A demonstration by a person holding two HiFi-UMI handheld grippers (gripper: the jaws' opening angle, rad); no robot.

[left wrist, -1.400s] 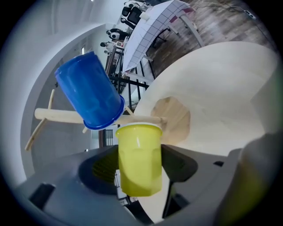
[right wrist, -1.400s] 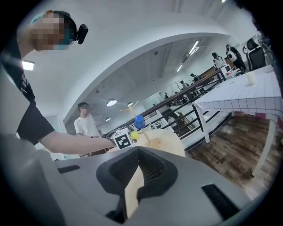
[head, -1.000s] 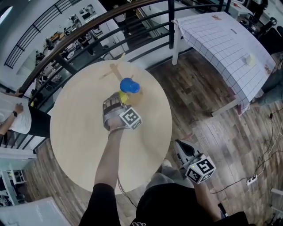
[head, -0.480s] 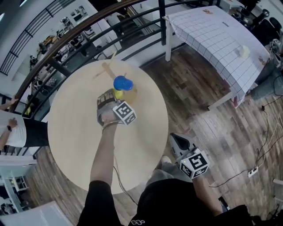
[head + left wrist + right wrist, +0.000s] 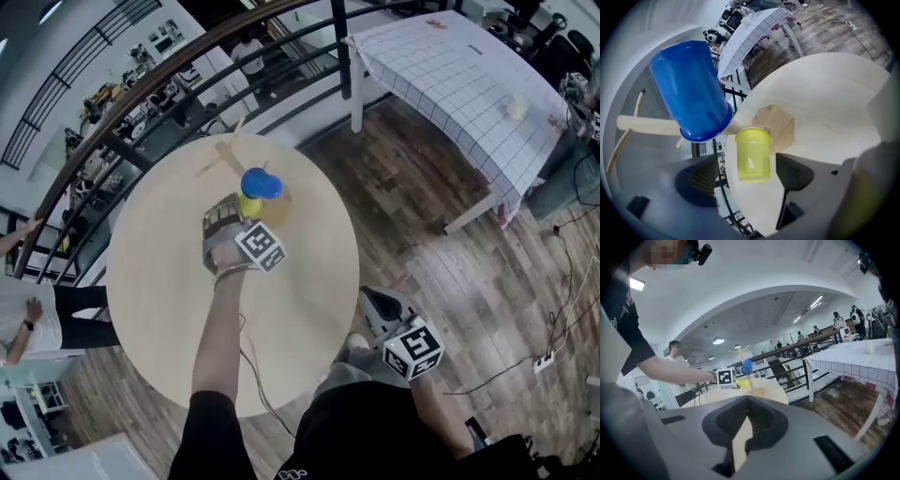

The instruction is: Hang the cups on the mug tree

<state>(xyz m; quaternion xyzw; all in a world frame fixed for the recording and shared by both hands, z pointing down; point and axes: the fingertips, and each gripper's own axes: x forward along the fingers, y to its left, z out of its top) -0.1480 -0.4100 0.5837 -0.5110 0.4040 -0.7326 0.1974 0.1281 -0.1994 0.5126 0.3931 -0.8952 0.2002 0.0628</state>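
A wooden mug tree [image 5: 228, 150] stands at the far side of the round table [image 5: 159, 309]. A blue cup [image 5: 260, 183] hangs on one of its pegs. A yellow cup [image 5: 753, 154] hangs lower on the tree, near the base [image 5: 777, 125], and lies between the fingers of my left gripper [image 5: 234, 211]. Those jaws have just been opening. They stand open, with a gap showing on each side of the cup. My right gripper [image 5: 371, 299] hangs off the table's near right edge, shut and empty. In the right gripper view the tree [image 5: 739, 354] is far ahead.
A dark railing [image 5: 187, 89] runs behind the table. A table with a checked white cloth [image 5: 459, 84] stands at the far right on the wooden floor. People [image 5: 28, 319] stand beyond the railing at the left. A cable [image 5: 562, 309] lies on the floor at the right.
Both grippers keep their places, the left at the mug tree and the right off the table's edge. The head view has shifted a little. The two cups stay on the tree.
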